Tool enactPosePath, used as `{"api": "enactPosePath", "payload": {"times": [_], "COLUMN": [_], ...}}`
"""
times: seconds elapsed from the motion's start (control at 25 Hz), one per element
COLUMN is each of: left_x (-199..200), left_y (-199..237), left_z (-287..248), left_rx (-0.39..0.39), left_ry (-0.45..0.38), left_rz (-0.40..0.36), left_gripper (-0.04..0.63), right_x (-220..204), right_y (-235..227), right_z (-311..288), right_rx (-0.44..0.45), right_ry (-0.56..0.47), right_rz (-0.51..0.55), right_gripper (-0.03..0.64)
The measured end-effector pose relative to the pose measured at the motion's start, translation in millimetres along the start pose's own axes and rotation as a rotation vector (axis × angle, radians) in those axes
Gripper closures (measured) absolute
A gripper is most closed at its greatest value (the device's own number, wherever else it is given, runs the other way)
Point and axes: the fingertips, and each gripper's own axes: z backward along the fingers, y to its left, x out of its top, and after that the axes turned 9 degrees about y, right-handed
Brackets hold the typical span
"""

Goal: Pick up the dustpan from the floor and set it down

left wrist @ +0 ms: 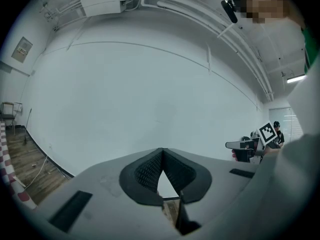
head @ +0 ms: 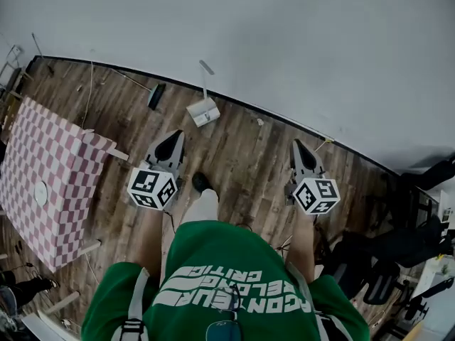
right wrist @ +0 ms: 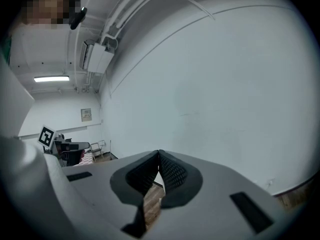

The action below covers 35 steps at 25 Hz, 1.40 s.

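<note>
Left gripper (left wrist: 162, 151) closed, dustpan (head: 203, 112) only head view

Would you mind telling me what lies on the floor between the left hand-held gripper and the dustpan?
Only bare wooden floor, as the head view shows, between the left hand-held gripper and the dustpan.

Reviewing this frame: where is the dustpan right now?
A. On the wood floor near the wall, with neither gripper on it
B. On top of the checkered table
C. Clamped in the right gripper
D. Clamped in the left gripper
A: in the head view the dustpan sits on the floor by the wall, ahead of the left gripper and right gripper, both shut on nothing.
</note>
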Motion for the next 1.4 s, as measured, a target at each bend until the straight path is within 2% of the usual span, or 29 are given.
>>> {"api": "enactPosePath", "payload": {"times": [0.32, 0.52, 0.72, 0.92, 1.2, 1.4], "left_x": [29, 32, 35, 36, 35, 46], "left_y": [98, 151, 197, 223, 233, 250], "left_z": [-52, -75, -82, -89, -102, -113], "left_rx": [0.034, 0.062, 0.092, 0.112, 0.114, 0.137], "left_ry": [-0.008, 0.001, -0.004, 0.004, 0.022, 0.014], "left_rz": [0.047, 0.084, 0.117, 0.145, 0.146, 0.141], "left_gripper": [0.601, 0.601, 0.601, 0.601, 0.600, 0.601], "right_x": [49, 66, 75, 74, 68, 80], "right_y": [19, 37, 58, 64, 66, 66], "right_z": [-120, -193, -242, -272, -299, -335], "right_rx": [0.037, 0.077, 0.107, 0.122, 0.140, 0.171], "right_ry": [0.044, 0.084, 0.114, 0.140, 0.169, 0.173], "right_rz": [0.046, 0.079, 0.106, 0.106, 0.113, 0.131], "right_gripper": [0.609, 0.609, 0.609, 0.609, 0.609, 0.609]}}
